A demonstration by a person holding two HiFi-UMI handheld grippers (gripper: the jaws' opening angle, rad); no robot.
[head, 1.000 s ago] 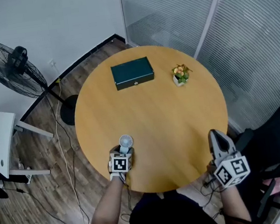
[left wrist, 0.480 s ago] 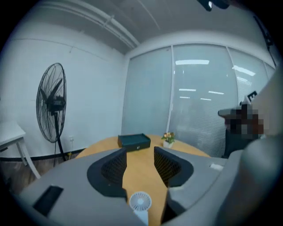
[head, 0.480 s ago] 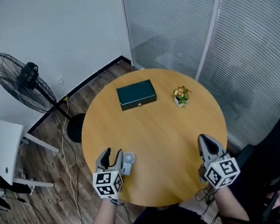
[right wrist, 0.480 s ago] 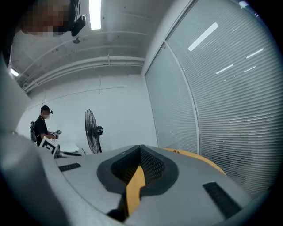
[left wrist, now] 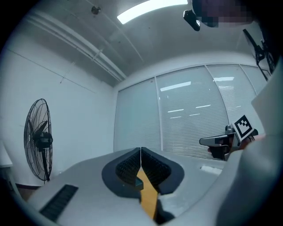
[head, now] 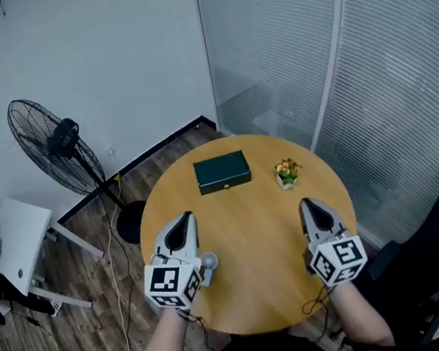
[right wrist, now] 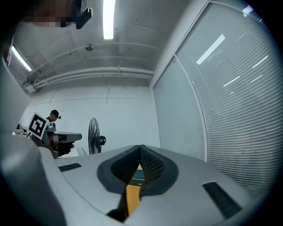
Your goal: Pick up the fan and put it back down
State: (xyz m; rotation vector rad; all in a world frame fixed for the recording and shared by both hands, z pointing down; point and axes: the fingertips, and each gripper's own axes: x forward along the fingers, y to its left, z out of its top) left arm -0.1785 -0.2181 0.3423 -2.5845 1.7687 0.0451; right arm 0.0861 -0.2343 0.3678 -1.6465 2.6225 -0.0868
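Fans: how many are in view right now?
2. A small handheld fan sits on the round table near its left edge; a tall standing fan is on the floor by the white wall. None seems hidden.

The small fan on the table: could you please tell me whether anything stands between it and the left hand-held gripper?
Nothing visible does. The small fan sits on the round table right beside the left hand-held gripper, whose jaws have just closed on nothing. The green box and potted plant stand far off.
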